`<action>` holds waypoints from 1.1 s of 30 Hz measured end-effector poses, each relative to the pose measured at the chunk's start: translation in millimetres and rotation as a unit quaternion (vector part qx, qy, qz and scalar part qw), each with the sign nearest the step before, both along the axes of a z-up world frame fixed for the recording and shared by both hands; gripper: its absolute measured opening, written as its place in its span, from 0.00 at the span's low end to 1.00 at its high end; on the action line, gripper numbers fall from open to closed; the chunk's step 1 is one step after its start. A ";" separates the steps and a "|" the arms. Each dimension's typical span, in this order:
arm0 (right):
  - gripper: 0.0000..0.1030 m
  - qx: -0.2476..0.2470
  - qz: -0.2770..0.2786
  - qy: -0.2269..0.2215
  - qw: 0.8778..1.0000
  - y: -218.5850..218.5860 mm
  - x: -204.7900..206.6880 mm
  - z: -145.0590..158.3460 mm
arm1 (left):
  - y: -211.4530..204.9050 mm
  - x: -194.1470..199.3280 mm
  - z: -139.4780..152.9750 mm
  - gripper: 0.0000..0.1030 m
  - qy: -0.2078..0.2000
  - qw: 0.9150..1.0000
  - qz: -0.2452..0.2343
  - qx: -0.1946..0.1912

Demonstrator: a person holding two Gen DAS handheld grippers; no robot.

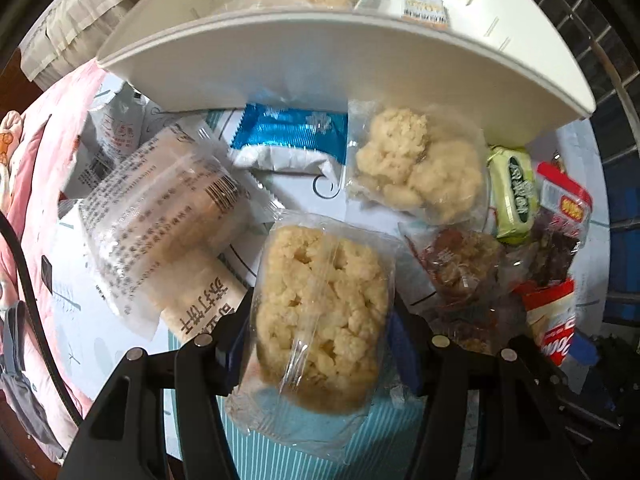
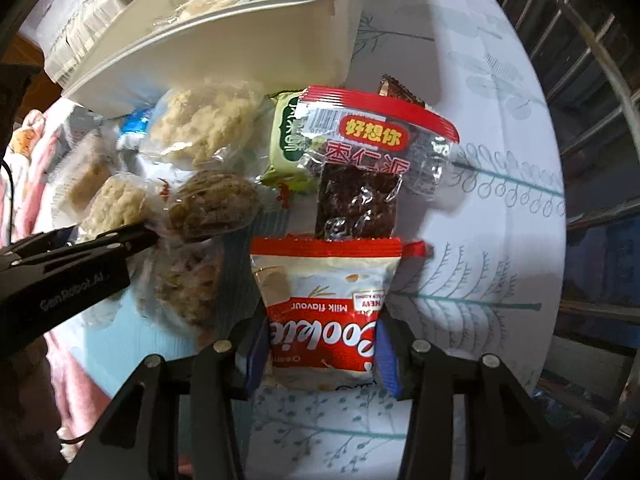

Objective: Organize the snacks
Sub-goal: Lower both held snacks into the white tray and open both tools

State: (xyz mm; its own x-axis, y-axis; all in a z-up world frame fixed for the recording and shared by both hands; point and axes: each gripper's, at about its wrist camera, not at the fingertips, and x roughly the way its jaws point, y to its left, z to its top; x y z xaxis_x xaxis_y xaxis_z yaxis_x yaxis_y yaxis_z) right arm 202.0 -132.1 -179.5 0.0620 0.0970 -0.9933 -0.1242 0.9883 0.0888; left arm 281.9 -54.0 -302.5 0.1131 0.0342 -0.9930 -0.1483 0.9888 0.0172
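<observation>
Two grips: I have a packet in each gripper.
Left gripper [image 1: 320, 344]: fingers closed on the clear-wrapped rice crisp cake [image 1: 320, 312], its sides pressed between the pads.
Right gripper [image 2: 320, 356]: fingers narrowed onto the red cookie packet [image 2: 324, 308], held by its sides.
Near pile: brown crisp packets [image 2: 212, 204], a date bar packet [image 2: 360, 168] and a green packet [image 1: 514, 192] lie loose on the tablecloth [image 2: 480, 240].
Far: the white bin [image 1: 320, 56] already holds a few packets.
Progress: early, I judge; most snacks are unsorted, and both held packets still need placing.
</observation>
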 end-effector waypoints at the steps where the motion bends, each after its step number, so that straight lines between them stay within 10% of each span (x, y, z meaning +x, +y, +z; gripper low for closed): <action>1: 0.45 0.014 -0.003 0.009 1.000 -2.1 2.3 1.5 | 1.0 1.5 4.2 0.56 0.000 1.000 0.000 -0.003; 33: 0.45 0.121 -0.073 -0.133 0.981 7.8 75.4 138.5 | 50.2 66.1 155.1 0.56 -0.146 0.989 -0.025 -0.025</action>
